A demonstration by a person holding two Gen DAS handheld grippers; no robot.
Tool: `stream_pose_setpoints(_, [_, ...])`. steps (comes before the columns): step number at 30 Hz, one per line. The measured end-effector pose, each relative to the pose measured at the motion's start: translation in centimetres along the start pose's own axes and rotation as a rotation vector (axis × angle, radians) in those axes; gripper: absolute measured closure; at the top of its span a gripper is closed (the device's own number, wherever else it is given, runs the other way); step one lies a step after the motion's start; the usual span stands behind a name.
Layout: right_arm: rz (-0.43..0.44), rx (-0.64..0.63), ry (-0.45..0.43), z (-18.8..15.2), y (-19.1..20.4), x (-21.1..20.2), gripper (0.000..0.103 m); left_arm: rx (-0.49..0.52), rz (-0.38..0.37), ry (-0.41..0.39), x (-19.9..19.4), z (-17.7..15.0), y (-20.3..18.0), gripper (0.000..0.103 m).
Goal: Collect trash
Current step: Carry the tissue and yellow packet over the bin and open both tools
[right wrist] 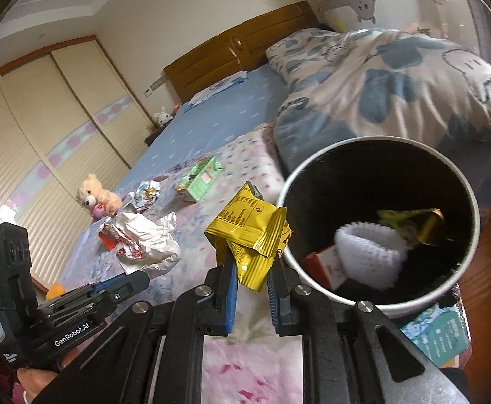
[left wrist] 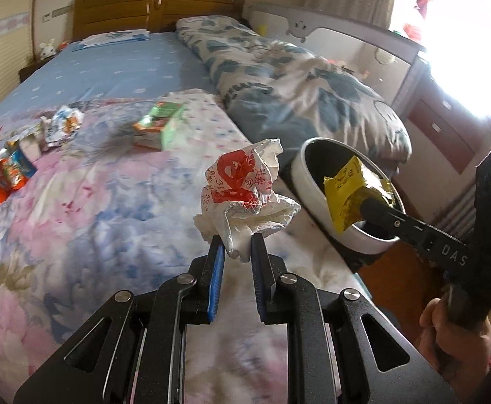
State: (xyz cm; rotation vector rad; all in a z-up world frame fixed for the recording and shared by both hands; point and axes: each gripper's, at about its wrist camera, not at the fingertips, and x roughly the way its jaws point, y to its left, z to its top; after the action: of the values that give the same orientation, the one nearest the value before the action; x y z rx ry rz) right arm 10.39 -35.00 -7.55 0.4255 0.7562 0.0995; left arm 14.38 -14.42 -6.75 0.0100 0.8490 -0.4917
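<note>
Your left claw (left wrist: 238, 245) is pinched narrow on a crumpled white plastic bag (left wrist: 245, 198) with red print, held above the flowered quilt (left wrist: 110, 208) and just left of the bin (left wrist: 316, 202). Your right claw (right wrist: 252, 269) is clamped on a yellow wrapper (right wrist: 250, 232), which sits just left of the bin's white rim in its own view and, seen from the left wrist, over the bin's dark mouth. Inside the bin lie a white foam net (right wrist: 366, 252), a red-and-white packet (right wrist: 323, 264) and a yellow-green wrapper (right wrist: 410, 219). A teal box (right wrist: 440, 336) sits close beside the bin, on its near side. Further out on the bed, left of the bin, trash lies loose: a red-and-blue packet (left wrist: 7, 173), a crumpled silvery wrapper (left wrist: 61, 126) and a green carton (left wrist: 159, 124). A teddy bear (right wrist: 95, 195) sits beyond these. Right of the bin and behind it lies a rolled blue-patterned duvet (left wrist: 296, 80), and at the far end stands the wooden headboard (left wrist: 157, 8).
</note>
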Motion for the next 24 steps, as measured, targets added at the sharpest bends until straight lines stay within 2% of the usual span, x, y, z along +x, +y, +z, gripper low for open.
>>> stream_pose_setpoints(24, [-0.128,0.06,-0.058,1.1,-7.3,-4.3,0.087,0.142,-0.089,0.012,2.0,2.1,-8.3,0.088])
